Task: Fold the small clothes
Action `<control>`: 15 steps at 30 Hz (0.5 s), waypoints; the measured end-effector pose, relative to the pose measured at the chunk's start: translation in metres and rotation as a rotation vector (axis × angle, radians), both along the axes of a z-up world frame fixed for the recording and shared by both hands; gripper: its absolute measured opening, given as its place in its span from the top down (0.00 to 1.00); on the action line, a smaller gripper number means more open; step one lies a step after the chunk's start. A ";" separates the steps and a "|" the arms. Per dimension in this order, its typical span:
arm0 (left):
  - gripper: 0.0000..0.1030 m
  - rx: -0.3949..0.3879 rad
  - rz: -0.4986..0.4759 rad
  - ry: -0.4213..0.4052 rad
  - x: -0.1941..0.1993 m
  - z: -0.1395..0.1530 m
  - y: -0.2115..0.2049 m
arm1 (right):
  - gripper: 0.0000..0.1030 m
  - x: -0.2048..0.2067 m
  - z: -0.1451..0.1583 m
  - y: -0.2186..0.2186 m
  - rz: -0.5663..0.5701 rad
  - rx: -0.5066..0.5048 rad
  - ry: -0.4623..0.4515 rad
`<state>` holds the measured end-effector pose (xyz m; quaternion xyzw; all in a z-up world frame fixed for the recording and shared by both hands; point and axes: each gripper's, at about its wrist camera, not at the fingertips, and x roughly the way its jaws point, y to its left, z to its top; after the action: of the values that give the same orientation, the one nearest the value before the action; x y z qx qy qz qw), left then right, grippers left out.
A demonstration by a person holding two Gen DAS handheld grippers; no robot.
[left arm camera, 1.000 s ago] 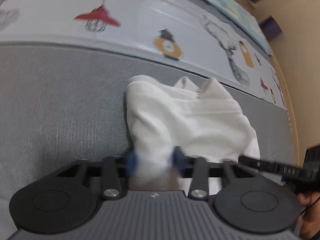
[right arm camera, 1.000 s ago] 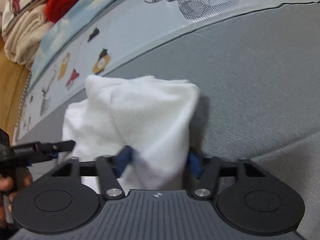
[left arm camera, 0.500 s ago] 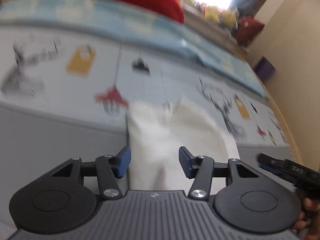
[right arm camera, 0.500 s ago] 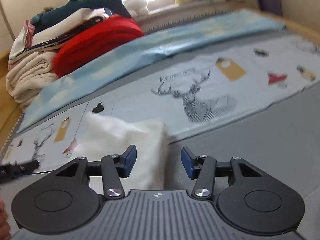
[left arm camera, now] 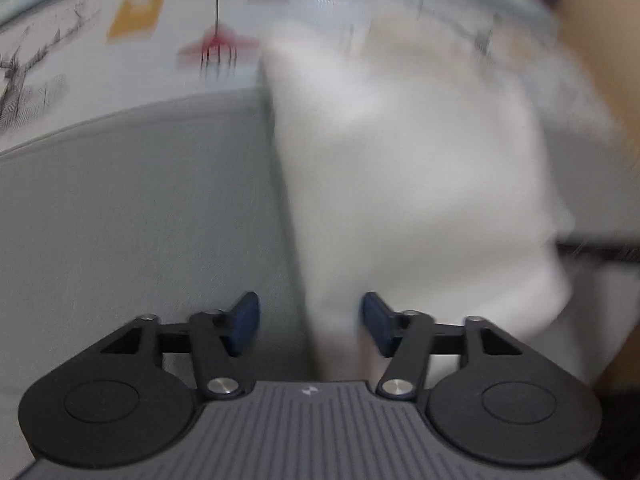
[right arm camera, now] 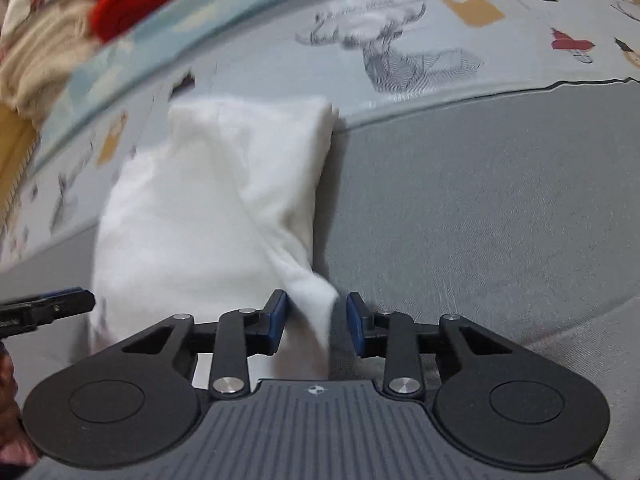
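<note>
Left wrist view: the picture is blurred. The left gripper point(left arm camera: 311, 322) is pointed steeply down at a grey mat point(left arm camera: 140, 216). Its jaws are spread and have just been opening. The near left corner of the white garment point(left arm camera: 408, 184) is seen between the blue pads point(left arm camera: 246, 322); it lies close to the right pad, and no clear gap can be made out there, while a clear gap is left at the left pad. The garment is laid folded on the grey mat, with its far end reaching onto a printed play mat point(left arm camera: 120, 60). A dark bar is seen at the right edge, beside the garment; it cannot be identified for certain.

Right wrist view: the right gripper point(right arm camera: 316, 326) is likewise pointed down. Its jaws are set moderately apart and have just been closing. A loose corner of the white garment point(right arm camera: 216, 208) hangs between the blue pads point(right arm camera: 276, 324), and a gap is visible at each side, so it is not pinched. The garment extends to the left of this gripper. The tip of the left gripper point(right arm camera: 48, 306) is seen at the left edge, just beside the cloth. A stack of folded textiles point(right arm camera: 52, 28), red and cream, is seen at the top left.
</note>
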<state>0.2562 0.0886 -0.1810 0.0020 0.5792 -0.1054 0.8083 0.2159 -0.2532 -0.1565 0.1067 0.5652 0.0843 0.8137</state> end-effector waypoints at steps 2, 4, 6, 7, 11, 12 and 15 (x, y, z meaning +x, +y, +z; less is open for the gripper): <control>0.35 0.104 -0.039 -0.101 -0.013 0.018 -0.012 | 0.64 -0.006 -0.002 0.002 0.013 -0.090 0.003; 0.33 0.173 -0.050 -0.227 -0.032 0.045 -0.021 | 0.63 -0.016 0.019 -0.002 -0.031 -0.097 -0.070; 0.29 0.207 -0.048 -0.311 -0.050 0.072 -0.025 | 0.63 -0.033 0.045 -0.005 -0.053 -0.100 -0.169; 0.25 0.214 -0.036 -0.338 -0.055 0.083 -0.028 | 0.62 -0.043 0.060 -0.005 -0.055 -0.119 -0.225; 0.15 0.193 0.039 -0.432 -0.095 0.125 -0.030 | 0.47 -0.092 0.116 -0.008 -0.084 -0.104 -0.421; 0.15 0.179 0.061 -0.449 -0.105 0.131 -0.029 | 0.44 -0.104 0.125 -0.009 -0.081 -0.085 -0.460; 0.13 0.154 0.122 -0.493 -0.140 0.151 -0.041 | 0.29 -0.147 0.139 -0.007 -0.069 -0.085 -0.560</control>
<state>0.1166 0.0472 -0.0297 0.0540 0.3701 -0.0085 0.9274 0.0692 -0.2598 -0.0173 0.0643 0.3173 0.0593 0.9443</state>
